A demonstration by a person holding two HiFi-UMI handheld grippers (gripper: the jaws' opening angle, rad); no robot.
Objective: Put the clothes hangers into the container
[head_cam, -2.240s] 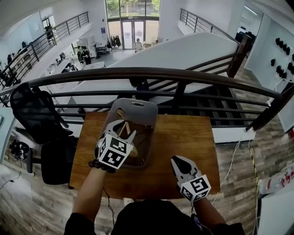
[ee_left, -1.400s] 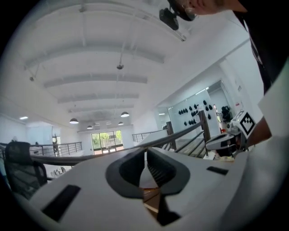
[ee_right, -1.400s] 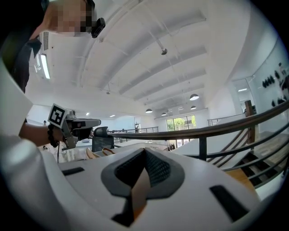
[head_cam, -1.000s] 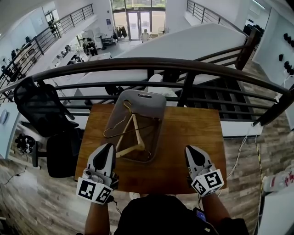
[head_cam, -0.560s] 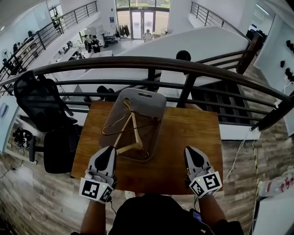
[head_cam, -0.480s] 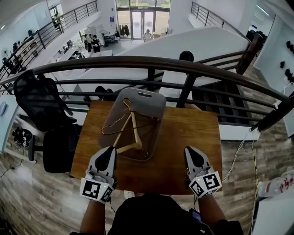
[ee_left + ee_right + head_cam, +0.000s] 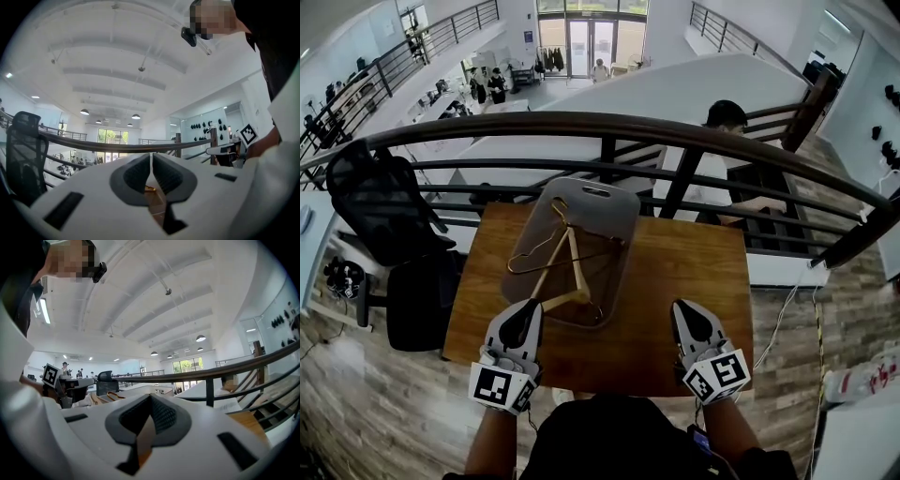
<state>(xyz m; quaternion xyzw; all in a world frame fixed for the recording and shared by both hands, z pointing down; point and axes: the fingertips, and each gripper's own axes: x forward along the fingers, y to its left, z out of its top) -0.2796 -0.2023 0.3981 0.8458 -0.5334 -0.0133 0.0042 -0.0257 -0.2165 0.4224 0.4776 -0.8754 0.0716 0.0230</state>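
Note:
A clear grey plastic container [image 7: 592, 202] stands on the wooden table [image 7: 680, 281], left of centre. Inside it lie a wooden hanger [image 7: 565, 277] and a thin metal hanger [image 7: 546, 259], their hooks toward the far end. My left gripper [image 7: 525, 317] rests at the table's near edge just in front of the container, shut and holding nothing. My right gripper [image 7: 686, 319] sits at the near right, also shut and holding nothing. In the left gripper view the pads [image 7: 140, 173] meet with nothing between them; in the right gripper view the pads [image 7: 161, 414] are together too, and the hangers [image 7: 107, 395] show at left.
A dark metal railing [image 7: 609, 131] runs along the table's far side. A black office chair [image 7: 380, 220] stands to the left of the table. A person [image 7: 712, 169] moves on the stairs beyond the railing. Wooden floor lies to the right.
Both grippers have stayed at the near table edge, shut. The left one has edged slightly toward the container. The person beyond the railing has walked to the right.

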